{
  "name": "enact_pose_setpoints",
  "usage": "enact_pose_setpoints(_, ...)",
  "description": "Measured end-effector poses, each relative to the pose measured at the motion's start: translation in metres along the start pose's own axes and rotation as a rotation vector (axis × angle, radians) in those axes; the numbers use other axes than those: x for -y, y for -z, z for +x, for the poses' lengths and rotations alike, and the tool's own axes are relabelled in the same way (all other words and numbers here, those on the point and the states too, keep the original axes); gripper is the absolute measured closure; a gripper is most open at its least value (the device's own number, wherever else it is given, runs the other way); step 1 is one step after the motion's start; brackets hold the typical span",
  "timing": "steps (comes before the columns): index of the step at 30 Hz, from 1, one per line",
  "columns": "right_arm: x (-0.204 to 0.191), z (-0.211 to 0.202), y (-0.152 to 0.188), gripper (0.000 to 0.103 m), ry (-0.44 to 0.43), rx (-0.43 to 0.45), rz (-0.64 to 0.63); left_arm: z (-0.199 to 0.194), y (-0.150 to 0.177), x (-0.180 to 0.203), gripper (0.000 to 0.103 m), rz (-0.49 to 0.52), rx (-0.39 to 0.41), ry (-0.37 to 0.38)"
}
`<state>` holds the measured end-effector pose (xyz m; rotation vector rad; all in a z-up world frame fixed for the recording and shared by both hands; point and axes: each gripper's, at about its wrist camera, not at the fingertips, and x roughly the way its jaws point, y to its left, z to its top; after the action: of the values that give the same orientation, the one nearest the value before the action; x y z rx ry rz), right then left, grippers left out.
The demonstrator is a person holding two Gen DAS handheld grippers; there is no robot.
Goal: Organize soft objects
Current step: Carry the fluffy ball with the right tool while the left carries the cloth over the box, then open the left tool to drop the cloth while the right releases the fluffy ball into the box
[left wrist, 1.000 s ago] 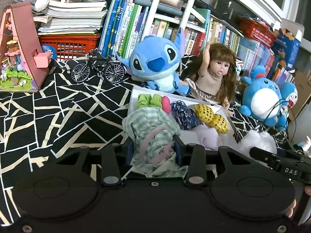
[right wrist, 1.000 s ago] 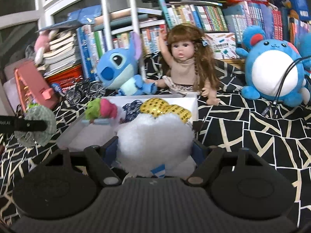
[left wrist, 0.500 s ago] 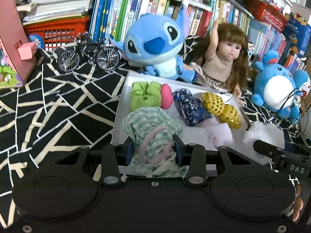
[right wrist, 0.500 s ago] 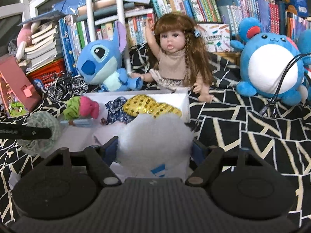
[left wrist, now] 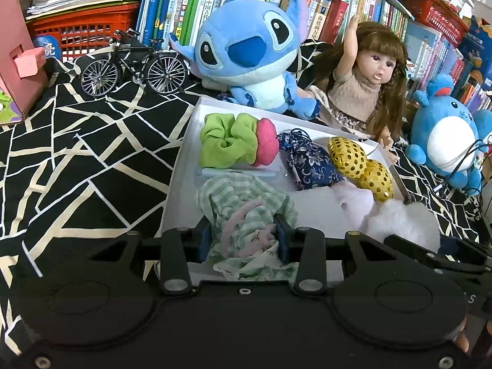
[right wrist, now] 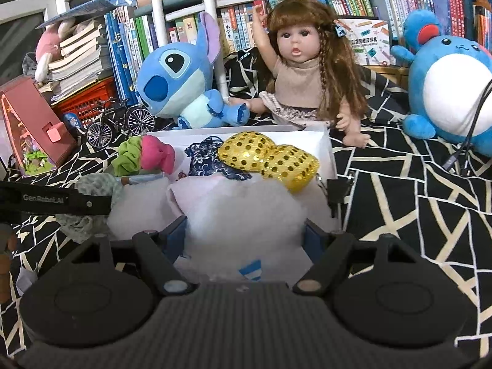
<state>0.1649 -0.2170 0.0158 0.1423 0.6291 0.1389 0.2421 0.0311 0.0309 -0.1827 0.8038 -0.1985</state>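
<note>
**Both grippers loaded over the white tray**

I found the left gripper (left wrist: 244,235) clamped on a bundle of green checked cloth (left wrist: 246,212) with a pink cord through it; both pads pressed into the fabric. The bundle hung over the near left part of the white tray (left wrist: 181,166), which sat on the black-and-cream patterned cover (left wrist: 92,160).

I found the right gripper (right wrist: 246,233) closed on a white fluffy toy (right wrist: 243,212), its jaws set wide around the soft body, at the tray's near right side. I could not tell whether either load touched the tray floor.

In the tray I recorded 4 items along the far side, left to right: a green scrunchie (left wrist: 226,144), a pink one (left wrist: 267,146) touching it, a navy floral pouch (left wrist: 309,164) and a gold sequinned piece (left wrist: 359,166). A pale plush item (left wrist: 347,204) lay nearer, just beside the white toy.

Beyond the tray stood a blue plush alien (left wrist: 252,52), a doll (left wrist: 366,89) and a round blue plush (left wrist: 446,141); a model bicycle (left wrist: 135,64) stood far left.
</note>
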Motion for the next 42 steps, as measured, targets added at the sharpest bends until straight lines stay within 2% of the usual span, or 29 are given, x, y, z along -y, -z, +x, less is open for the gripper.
enact_pose_setpoints(12,0.006,0.026,-0.019,0.025,-0.019,-0.034,0.066,0.024,-0.021,-0.003,0.064,-0.020,-0.008,-0.039)
enact_pose_setpoints(25,0.013,0.031,-0.011,0.023,-0.035,-0.063,0.105,0.029,-0.014,-0.005,0.063,0.000,-0.016,-0.048)
enact_pose_setpoints(30,0.012,0.025,-0.010,0.017,-0.038,-0.048,0.100,0.022,-0.012,-0.002,0.055,0.012,-0.006,-0.051)
enact_pose_setpoints(37,0.012,0.012,-0.009,0.013,-0.036,-0.021,0.083,0.008,-0.008,-0.003,0.033,0.022,0.019,-0.059)
enact_pose_setpoints(42,0.012,0.001,-0.007,0.011,-0.045,-0.003,0.075,-0.010,-0.004,-0.001,0.024,0.040,0.059,-0.051)
